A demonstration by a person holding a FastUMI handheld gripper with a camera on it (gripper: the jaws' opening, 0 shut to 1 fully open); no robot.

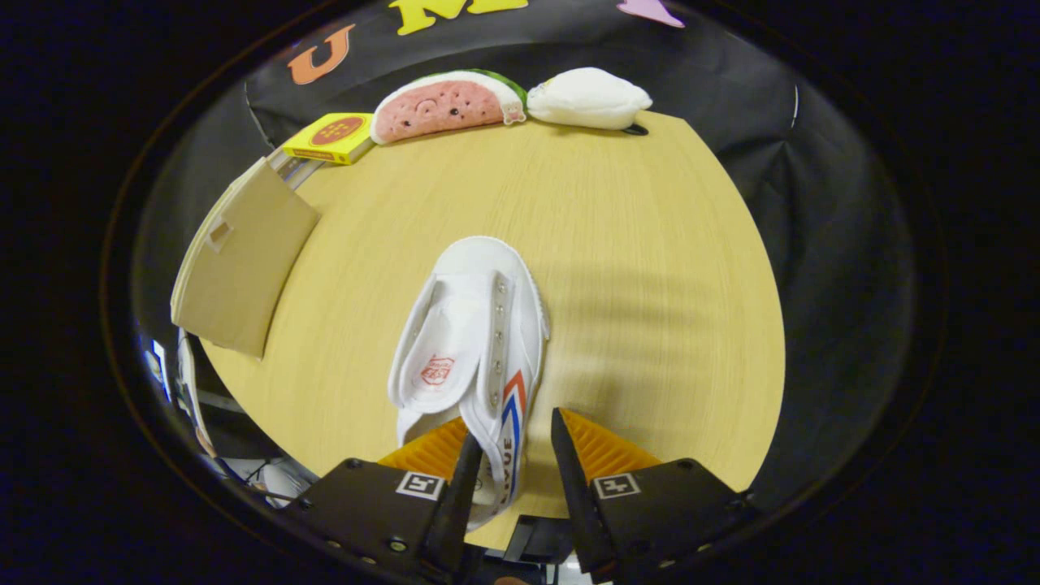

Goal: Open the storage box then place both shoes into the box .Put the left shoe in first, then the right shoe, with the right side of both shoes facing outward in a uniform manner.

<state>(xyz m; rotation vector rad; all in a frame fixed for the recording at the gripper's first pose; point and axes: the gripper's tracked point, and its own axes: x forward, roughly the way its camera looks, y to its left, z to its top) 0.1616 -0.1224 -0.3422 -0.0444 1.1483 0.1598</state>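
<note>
A white canvas shoe (pixel 475 325) with red and blue side stripes lies on the wooden table (pixel 650 284), toe pointing away from me, tongue flopped open. My gripper (pixel 515 424) straddles the shoe's striped heel-side wall: one finger sits inside the shoe opening, the other outside it. A strip of bare table shows between the wall and the outer finger, so the gripper is open. A brown cardboard storage box (pixel 240 260) stands at the table's left edge, its flat panel with a small tab facing me; its inside is hidden.
Along the table's far edge lie a yellow carton (pixel 329 136), a watermelon-slice plush (pixel 443 106) and a white plush (pixel 589 97). Bare tabletop stretches to the right of the shoe and beyond it.
</note>
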